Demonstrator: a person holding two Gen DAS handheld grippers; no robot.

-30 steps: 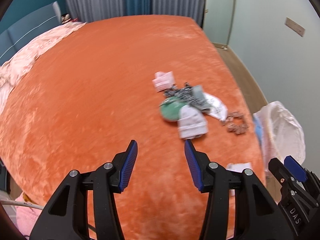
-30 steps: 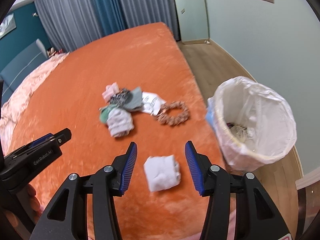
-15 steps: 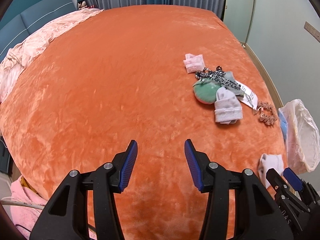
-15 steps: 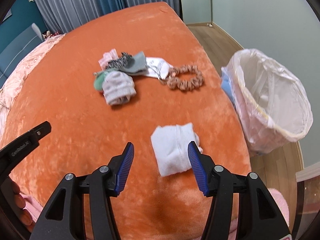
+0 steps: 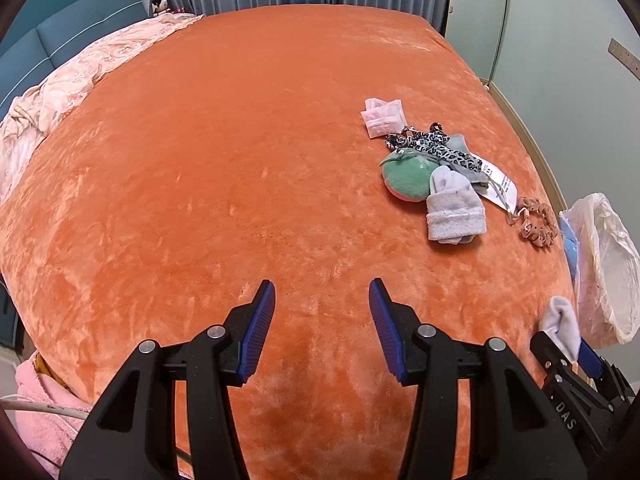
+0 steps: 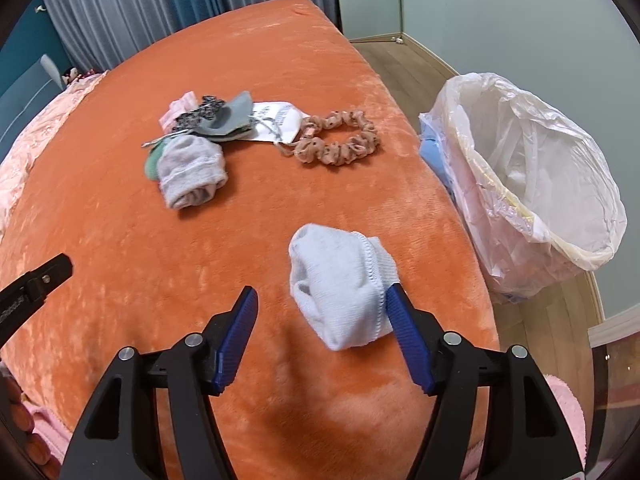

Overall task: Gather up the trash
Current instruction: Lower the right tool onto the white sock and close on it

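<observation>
Two rolled socks: white one (image 6: 340, 292) near, grey one (image 6: 190, 172) farther left; one scrunchie (image 6: 338, 138); one paper tag (image 6: 276, 120); one pink packet (image 5: 382, 117); one green pouch (image 5: 406, 176); one leopard-print band (image 5: 434, 148); one lined bin (image 6: 532, 176) right.

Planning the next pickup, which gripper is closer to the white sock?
Right. The right gripper, jaws opening, straddles the white sock; the left gripper hovers over bare orange blanket, off to the side.

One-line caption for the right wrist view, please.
Right hand-held gripper, jaws opening, straddles a white sock on the orange bedspread, beside a lined trash bin.
</observation>
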